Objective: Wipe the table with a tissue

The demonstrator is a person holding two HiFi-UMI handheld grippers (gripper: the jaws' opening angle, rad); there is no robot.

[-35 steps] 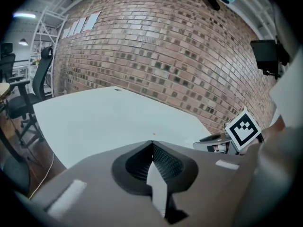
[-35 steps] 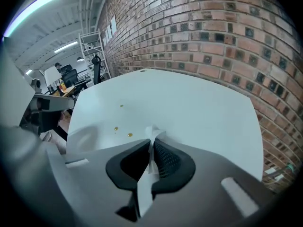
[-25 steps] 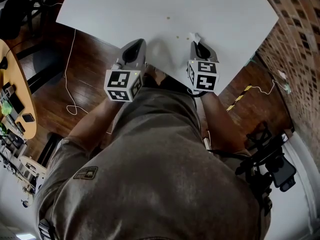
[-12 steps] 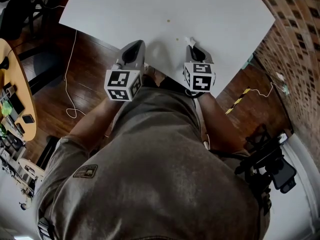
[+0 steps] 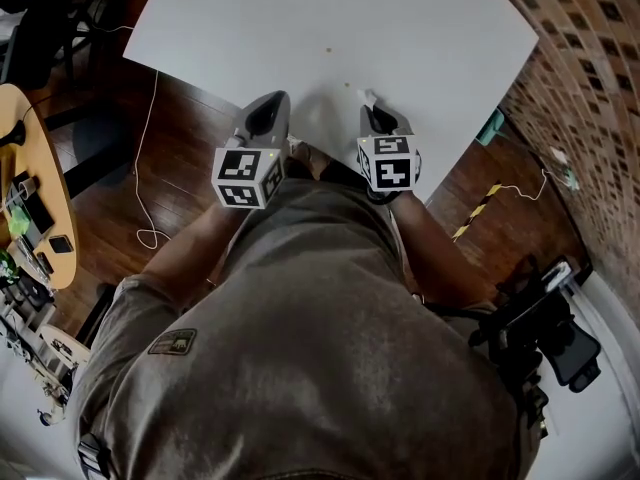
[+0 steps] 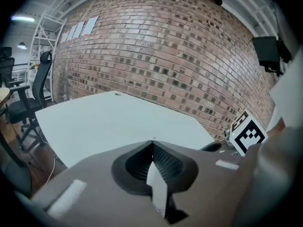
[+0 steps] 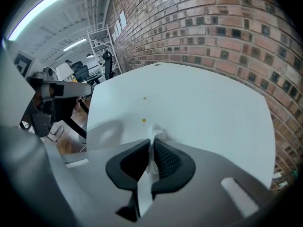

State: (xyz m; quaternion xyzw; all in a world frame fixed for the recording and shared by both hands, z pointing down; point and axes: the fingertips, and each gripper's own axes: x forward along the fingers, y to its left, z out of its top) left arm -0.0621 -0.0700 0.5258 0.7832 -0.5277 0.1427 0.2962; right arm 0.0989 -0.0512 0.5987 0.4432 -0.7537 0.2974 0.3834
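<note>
At the near edge of the worktop (image 5: 420,28):

1. Right hand-held gripper (image 7: 151,143). Grey shell, black ribbed pads. Jaws clamped on a tissue (image 7: 157,134), which is white, thin and crumpled. A twisted tuft sticks out past the jaw tips and a flat strip runs back between the pads. The tuft is low over the worktop, a little in from the near edge; contact with the surface cannot be told. The black-and-white marker cube (image 5: 388,163) overhangs the edge.

2. Left hand-held gripper (image 6: 152,144). Same build, jaws together with nothing between them. Tips just over the near edge, beside the right unit and apart from it. Marker cube (image 5: 245,176) sits off the worktop, over the floor.

3. Worktop. White, smooth and matte, angular in outline. Two small yellowish crumbs (image 7: 143,121) lie just beyond the tissue, one farther out than the other. Broad bare surface continues past them to the far edge and to both sides.

4. Surroundings. Brick wall (image 5: 590,88) runs close along the worktop's right side. Dark wood plank floor (image 5: 190,148) lies off its left edge, with a thin pale cable (image 5: 145,168) trailing across it.
</note>
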